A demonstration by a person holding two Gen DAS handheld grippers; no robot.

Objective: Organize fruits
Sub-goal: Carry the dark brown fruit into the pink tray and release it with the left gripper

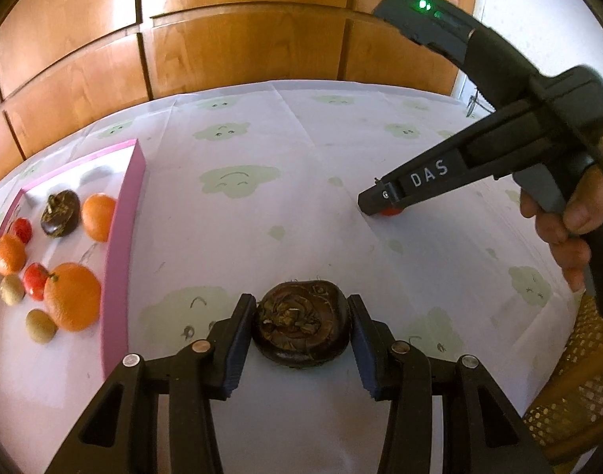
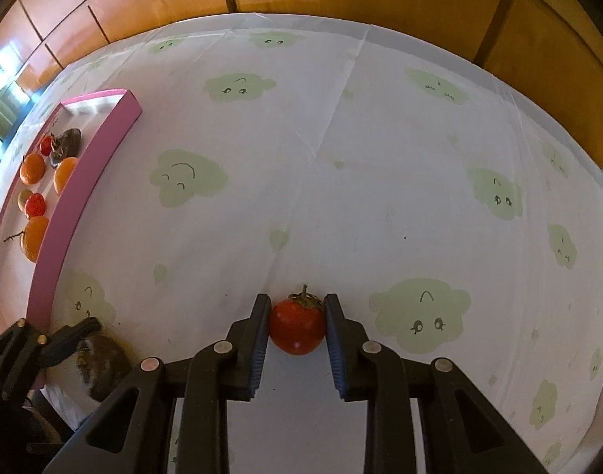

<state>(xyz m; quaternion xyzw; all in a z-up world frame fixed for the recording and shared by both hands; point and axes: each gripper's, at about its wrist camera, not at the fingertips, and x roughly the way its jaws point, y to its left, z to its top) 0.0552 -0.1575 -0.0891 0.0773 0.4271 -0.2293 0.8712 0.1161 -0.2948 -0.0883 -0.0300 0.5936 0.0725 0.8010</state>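
Fingers (image 2: 261, 328) of right gripper (image 2: 297, 330) clamped on small red stemmed tomato (image 2: 297, 330), left gripper (image 1: 301, 330) squeezing dark wrinkled round fruit (image 1: 301, 330) (both presumably bound for pink-walled tray (image 1: 119, 237) at nine o'clock).

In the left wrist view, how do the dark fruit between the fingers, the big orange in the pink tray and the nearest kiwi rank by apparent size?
1. Dark fruit, though it is nearest the camera.
2. Big orange.
3. Kiwi.

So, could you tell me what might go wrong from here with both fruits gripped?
1. The right gripper pinches the small round tomato near its fingers' ends; it might squirt out on lifting.
2. The left gripper holds the dark fruit close to the pink tray wall; a low carry could clip it.
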